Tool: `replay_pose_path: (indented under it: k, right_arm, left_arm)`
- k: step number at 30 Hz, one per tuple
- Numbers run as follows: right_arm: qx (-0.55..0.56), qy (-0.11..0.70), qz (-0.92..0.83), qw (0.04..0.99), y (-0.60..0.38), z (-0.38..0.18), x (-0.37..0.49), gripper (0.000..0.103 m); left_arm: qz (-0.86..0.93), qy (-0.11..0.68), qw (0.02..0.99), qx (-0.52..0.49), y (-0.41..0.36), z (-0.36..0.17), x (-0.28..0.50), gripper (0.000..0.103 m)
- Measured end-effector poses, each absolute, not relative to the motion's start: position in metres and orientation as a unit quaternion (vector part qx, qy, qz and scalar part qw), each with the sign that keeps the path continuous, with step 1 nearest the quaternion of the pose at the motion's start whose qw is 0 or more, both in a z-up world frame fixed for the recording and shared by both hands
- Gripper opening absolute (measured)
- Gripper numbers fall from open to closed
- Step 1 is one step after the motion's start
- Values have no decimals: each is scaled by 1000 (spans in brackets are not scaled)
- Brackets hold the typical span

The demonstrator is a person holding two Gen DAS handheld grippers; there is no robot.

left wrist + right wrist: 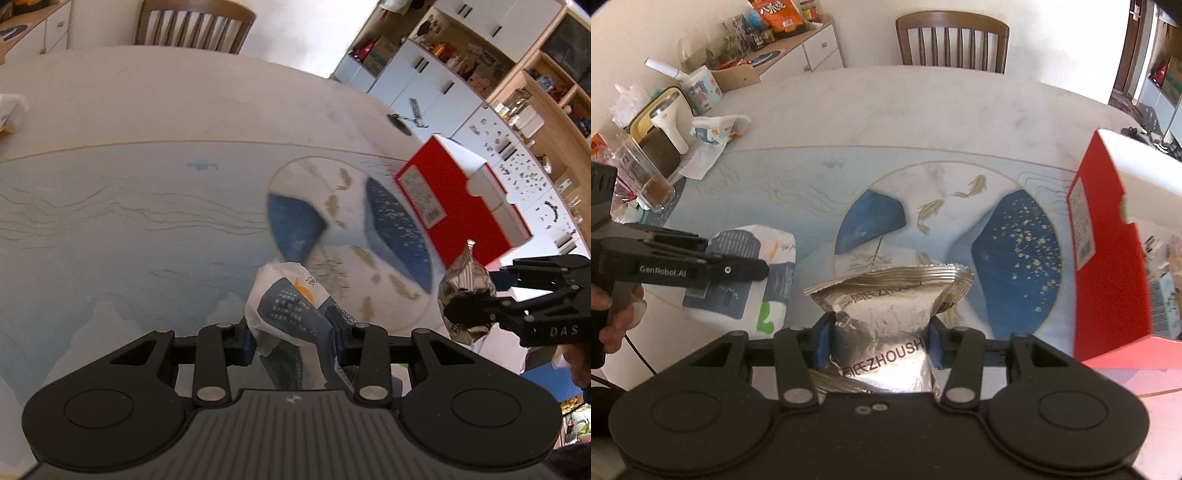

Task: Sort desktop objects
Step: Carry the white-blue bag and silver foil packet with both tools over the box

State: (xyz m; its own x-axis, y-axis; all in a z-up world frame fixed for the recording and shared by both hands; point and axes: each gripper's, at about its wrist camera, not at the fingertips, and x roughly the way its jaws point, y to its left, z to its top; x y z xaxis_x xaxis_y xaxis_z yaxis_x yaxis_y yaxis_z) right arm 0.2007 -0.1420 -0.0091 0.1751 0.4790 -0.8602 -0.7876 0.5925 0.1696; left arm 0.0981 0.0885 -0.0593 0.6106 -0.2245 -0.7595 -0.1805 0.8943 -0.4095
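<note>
Right wrist view: my right gripper [879, 341] pinches a silver foil pouch [886, 317] at its waist, raised over the desk mat [775, 177] near the red box [1108, 277]. My left gripper [295, 332] clamps a soft tissue pack [291, 310]. Both seem light and crushable; foil is probably slippery, so mid-body holds suit.

Crinkly silver foil pouch [882, 317] with dark lettering is pinched up off the table, sealed edge on top. White and blue tissue pack [291, 314] is squeezed and lifted too. Red box [1108, 258] stands open on the right.
</note>
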Motion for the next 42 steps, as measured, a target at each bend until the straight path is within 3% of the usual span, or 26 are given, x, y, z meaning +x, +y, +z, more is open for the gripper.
replay_pose_path:
  k: [24,42]
  right_arm:
    - [-127,434,390,802,-229,53,250,48]
    - [-118,421,372,819,-291,56,309,48]
  left_arm:
    - [-56,400,892,-200,17,14,124,36]
    - [-72,391,901,-177,-48,33,183,36]
